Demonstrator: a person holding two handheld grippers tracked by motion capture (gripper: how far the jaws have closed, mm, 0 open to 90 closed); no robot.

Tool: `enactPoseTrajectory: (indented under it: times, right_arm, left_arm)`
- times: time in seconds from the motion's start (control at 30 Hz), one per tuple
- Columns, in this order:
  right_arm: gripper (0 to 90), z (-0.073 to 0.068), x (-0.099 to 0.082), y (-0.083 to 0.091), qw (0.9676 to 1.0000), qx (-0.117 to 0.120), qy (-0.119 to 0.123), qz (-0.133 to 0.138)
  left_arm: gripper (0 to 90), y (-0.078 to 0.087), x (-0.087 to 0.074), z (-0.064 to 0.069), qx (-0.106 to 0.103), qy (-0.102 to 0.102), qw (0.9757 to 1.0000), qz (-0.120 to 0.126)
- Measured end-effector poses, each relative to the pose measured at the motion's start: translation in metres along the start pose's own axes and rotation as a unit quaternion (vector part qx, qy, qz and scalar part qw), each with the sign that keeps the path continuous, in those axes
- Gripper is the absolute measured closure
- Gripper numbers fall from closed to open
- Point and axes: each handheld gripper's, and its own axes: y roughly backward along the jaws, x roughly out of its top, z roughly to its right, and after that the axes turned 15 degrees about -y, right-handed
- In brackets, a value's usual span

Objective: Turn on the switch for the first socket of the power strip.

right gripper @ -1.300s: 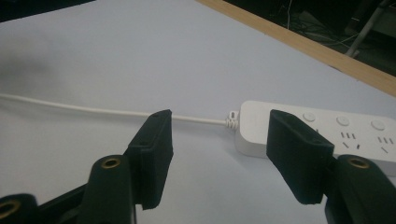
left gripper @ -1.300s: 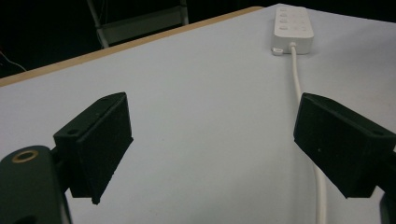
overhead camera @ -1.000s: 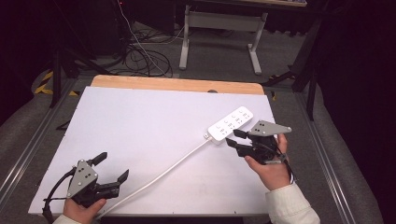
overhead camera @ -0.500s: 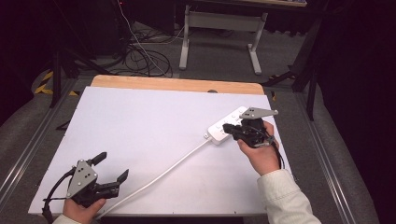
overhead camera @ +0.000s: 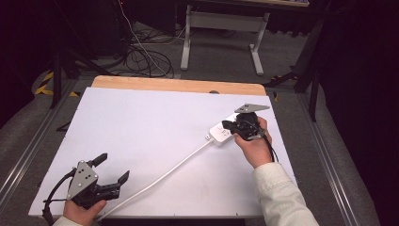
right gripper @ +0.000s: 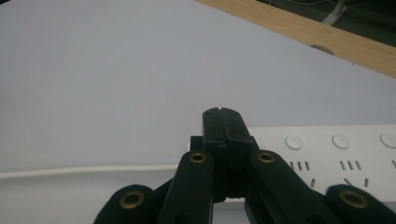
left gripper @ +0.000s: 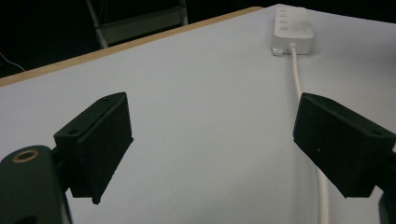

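White board over a wooden table (overhead camera: pixel 179 84) is my whole workspace, with dark floor and cable clutter beyond it.

Nearest me, at the lower left corner, my left gripper (overhead camera: pixel 109 170) rests on the board with its jaws wide apart, nothing between them. Just beside it the white cord (overhead camera: pixel 164 176) starts near the front edge and runs diagonally up to the power strip (overhead camera: pixel 221 133) at the far right.

My right gripper (right gripper: pixel 223 140) sits over the strip's cord end, jaws pressed flat together — no gap between them in the right gripper view, and nothing pinched as far as I can tell, though the tips hide what lies under them.

I judge the strip a rigid, light, smooth plastic bar — likely to skid on this slick board if pushed. I'd take it across its narrow width, mid-body, clear of the round buttons (right gripper: pixel 340 140). Its cord is limp but springy and will drag.
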Motion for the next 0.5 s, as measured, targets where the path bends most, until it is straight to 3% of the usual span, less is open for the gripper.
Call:
enactPoseTrajectory:
  times: [0.5]
  right_arm:
    - [90.0, 0.011, -0.001, -0.032, 0.9994, -0.030, -0.003, -0.013]
  left_arm:
    - [12.5, 0.000, 0.000, 0.000, 0.000, -0.001, 1.0000, 0.001]
